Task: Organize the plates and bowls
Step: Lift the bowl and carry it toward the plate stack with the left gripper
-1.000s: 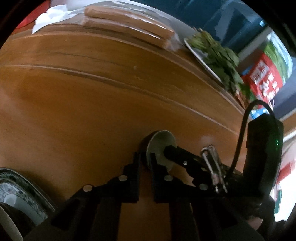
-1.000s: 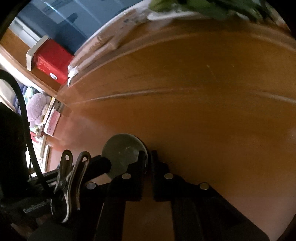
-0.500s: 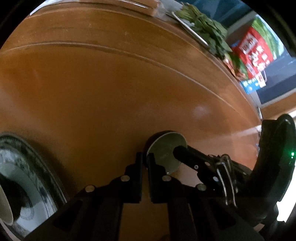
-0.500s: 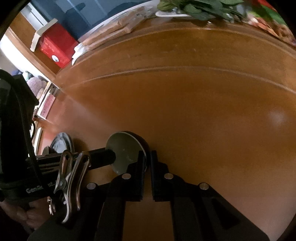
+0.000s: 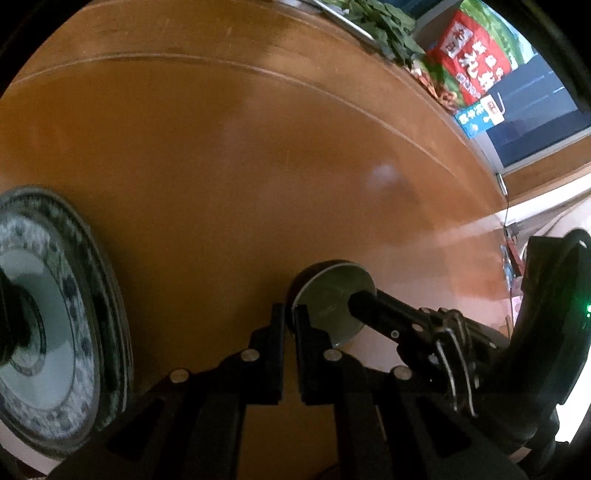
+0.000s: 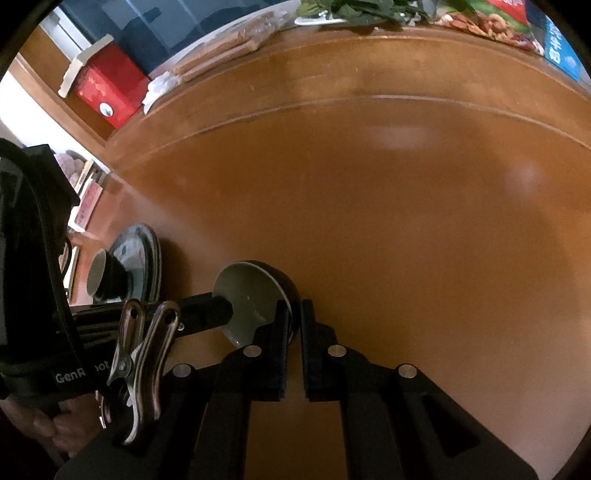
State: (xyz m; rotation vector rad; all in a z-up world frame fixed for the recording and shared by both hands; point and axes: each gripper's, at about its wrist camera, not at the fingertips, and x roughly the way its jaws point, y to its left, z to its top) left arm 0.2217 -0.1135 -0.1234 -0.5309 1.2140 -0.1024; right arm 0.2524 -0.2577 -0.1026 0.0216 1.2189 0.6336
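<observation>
Both tongs carrying one small bowl toward the plate stack

Left tongs (image 5: pixel 290 319) and right tongs (image 6: pixel 295 317) are each pinched narrow on opposite rims of the bowl (image 6: pixel 255 295), over the worktop (image 6: pixel 369 206). Beyond the bowl, the stacked plates (image 6: pixel 146 258) carry another bowl (image 6: pixel 105 277). Keep both grips level, then lower squarely; greens (image 6: pixel 362 9) lie far off.

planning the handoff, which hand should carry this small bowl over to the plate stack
Left, probably: the plate stack sits beside the left tongs, farther from the right tongs. Both pinch the bowl.
</observation>
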